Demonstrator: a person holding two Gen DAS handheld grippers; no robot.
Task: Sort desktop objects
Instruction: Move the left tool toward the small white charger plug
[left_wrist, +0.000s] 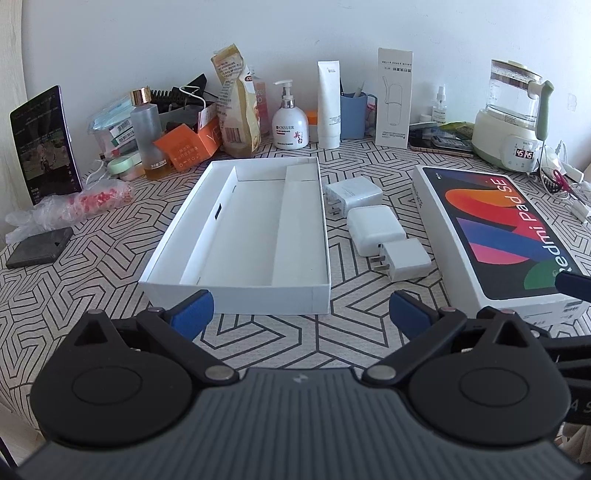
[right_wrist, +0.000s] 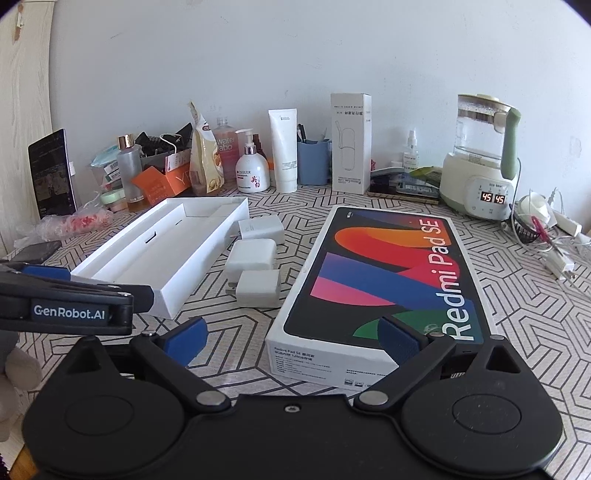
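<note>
An open white box tray (left_wrist: 236, 291) with cardboard dividers lies on the patterned tablecloth; it appears again at the left in the right wrist view, white tray (right_wrist: 207, 254). Three white chargers sit in a row to its right: far charger (left_wrist: 354, 194), middle charger (left_wrist: 376, 229), near charger (left_wrist: 404, 260). The box lid printed Redmi Pad SE (left_wrist: 498, 236) lies further right. My left gripper (left_wrist: 301, 312) is open and empty just before the tray's near wall. My right gripper (right_wrist: 291, 341) is open, its right finger over the lid's (right_wrist: 384, 280) near corner.
Bottles, a pump dispenser (left_wrist: 290, 122), a tube, a blue cup and cartons crowd the back edge by the wall. A kettle base (left_wrist: 513, 122) showing 45 stands back right beside cables. A dark tablet (left_wrist: 44, 147) leans at far left, near a plastic bag.
</note>
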